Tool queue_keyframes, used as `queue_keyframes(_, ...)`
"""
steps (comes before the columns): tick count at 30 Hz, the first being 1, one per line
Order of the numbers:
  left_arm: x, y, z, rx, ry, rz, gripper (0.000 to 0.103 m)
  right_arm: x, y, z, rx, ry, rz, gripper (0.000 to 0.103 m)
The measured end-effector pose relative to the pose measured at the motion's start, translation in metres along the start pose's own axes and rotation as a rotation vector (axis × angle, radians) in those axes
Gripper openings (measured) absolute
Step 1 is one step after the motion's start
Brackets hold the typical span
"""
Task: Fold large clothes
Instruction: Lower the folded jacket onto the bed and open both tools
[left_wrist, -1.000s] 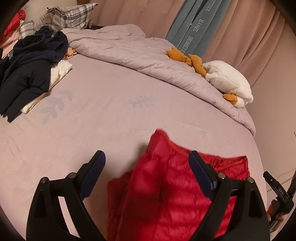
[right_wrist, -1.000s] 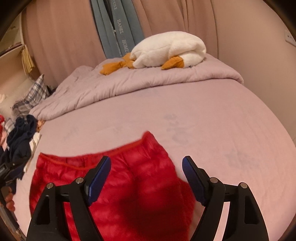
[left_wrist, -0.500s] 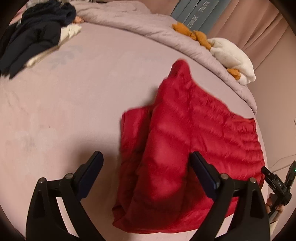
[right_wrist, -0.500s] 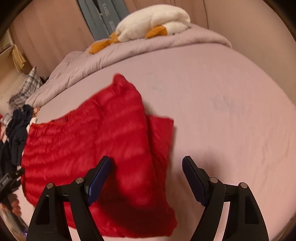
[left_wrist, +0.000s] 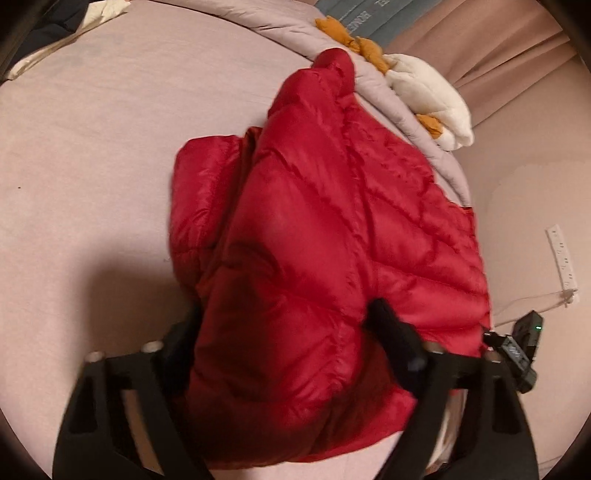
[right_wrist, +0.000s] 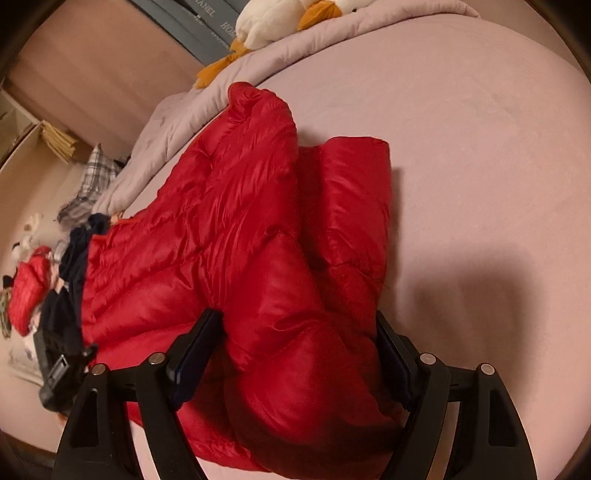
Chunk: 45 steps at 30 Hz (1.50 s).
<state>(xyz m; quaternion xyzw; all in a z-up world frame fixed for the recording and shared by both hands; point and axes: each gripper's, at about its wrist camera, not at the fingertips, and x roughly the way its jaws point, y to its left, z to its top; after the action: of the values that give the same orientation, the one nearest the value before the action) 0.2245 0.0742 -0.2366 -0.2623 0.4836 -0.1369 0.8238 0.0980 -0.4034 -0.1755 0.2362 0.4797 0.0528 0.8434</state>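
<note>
Two views show one red puffer jacket lying partly folded on the pink bed. From the left wrist, the left claw has just been closing with the jacket's near edge bulging between its fingers; whether they pinch it I cannot tell. A plush goose lies on the rumpled duvet beyond. From the right wrist, the right claw stands spread around a puffy fold; dark clothes lie left.

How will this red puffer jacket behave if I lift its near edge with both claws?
The red puffer jacket will likely sag and unfold: it already lies in soft folds. Its shiny shell looks slippery, so grip deep. The quilted padding suggests it is light but springy, so folds may puff open.
</note>
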Motion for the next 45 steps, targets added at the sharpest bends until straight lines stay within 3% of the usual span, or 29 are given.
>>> queue_keyframes(1,-0.002,-0.002,-0.001,0.007,-0.003,-0.004,0.064,-0.001,0.003,-0.001,-0.008,-0.009,0.001,0.075)
queue_keyframes(3,-0.007,-0.007,-0.003,0.013,-0.012,-0.014,0.046,-0.007,0.008,-0.003,-0.016,-0.019,0.025,0.058)
queue_keyframes(6,-0.015,-0.010,-0.003,-0.011,-0.020,-0.032,0.035,-0.016,0.020,-0.005,-0.054,-0.042,0.011,0.039)
queue_keyframes(9,-0.029,-0.020,-0.004,0.007,-0.042,-0.027,0.030,-0.026,0.035,-0.008,-0.114,-0.067,-0.024,0.032)
queue_keyframes(17,-0.072,-0.035,-0.014,0.052,-0.092,-0.056,0.029,-0.052,0.048,-0.012,-0.130,-0.097,-0.019,0.029)
queue_keyframes(25,-0.079,-0.038,-0.019,0.092,-0.117,-0.041,0.029,-0.067,0.050,-0.025,-0.158,-0.116,-0.028,0.029)
queue_keyframes(37,-0.052,-0.020,-0.042,0.116,-0.062,0.158,0.034,-0.041,0.049,-0.029,-0.162,-0.075,-0.152,0.031)
queue_keyframes(45,-0.042,-0.003,-0.055,0.082,-0.044,0.233,0.054,-0.035,0.050,-0.031,-0.166,-0.075,-0.218,0.048)
